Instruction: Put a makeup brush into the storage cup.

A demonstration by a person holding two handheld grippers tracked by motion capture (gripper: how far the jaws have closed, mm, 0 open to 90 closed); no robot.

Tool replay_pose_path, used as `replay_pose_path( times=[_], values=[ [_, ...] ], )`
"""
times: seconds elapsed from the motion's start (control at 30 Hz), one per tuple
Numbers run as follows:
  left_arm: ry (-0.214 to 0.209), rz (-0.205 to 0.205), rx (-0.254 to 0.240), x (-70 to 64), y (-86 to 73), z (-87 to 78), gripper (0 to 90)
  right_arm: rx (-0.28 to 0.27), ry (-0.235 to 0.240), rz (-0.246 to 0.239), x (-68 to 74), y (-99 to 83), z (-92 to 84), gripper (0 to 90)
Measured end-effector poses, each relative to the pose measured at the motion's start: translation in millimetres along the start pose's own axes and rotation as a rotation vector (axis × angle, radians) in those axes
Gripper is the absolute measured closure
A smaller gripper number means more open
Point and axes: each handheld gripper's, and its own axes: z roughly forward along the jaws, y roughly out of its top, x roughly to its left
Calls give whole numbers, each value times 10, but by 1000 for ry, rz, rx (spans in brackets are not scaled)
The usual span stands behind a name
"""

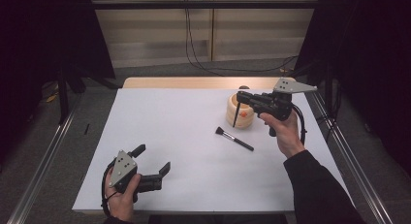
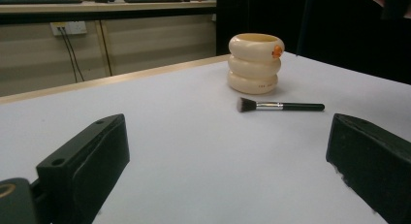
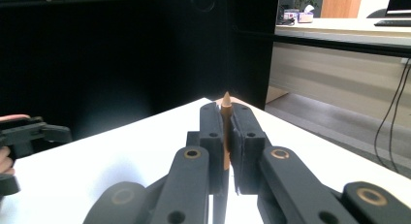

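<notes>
Right tool grips a thin brush upright just above the cream holder; lowering it in seems next. Left tool rests wide open on the table.

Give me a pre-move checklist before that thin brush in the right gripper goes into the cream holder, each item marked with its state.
1. Grip: right gripper is shut on the thin brush, clamped between both pads: ok.
2. Brush attitude: thin brush hangs about upright below the jaws in the high view: ok.
3. Alignment: its lower end shows in front of the cream holder; whether it is over the opening: cannot tell.
4. Holder: upright on the table, mouth facing up: ok.
5. Path: the makeup brush lies on the table beside the holder, apart from it: ok.
6. Left gripper: open, resting low at the near edge, far from the holder: ok.
</notes>
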Motion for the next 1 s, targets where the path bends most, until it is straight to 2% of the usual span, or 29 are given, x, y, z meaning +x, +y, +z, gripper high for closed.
replay_pose_path(
  times=[0.2, 0.33, 0.4, 0.53, 0.67, 0.8, 1.0],
  values=[
    [4, -1, 2, 1, 5, -12, 15, -11, -23, 14, -98, 72, 52, 847],
    [-2, 10, 10, 1, 7, -12, 16, -8, -55, 11, -197, 77, 83, 847],
    [-9, -1, 0, -6, 8, -12, 20, -8, -68, 12, -245, 83, 78, 847],
    [-10, 8, 4, -26, 15, -19, 17, -26, -100, 12, -318, 114, 54, 847],
    [-13, 10, 5, -33, 16, -17, 16, -15, -130, -4, -365, 169, 68, 847],
    [-16, 9, 8, -33, 13, -11, 17, -1, -138, 5, -404, 141, 146, 846],
    [-14, 11, 7, -13, 9, -19, 16, -10, -186, 22, -547, 179, 162, 846]
  ],
)
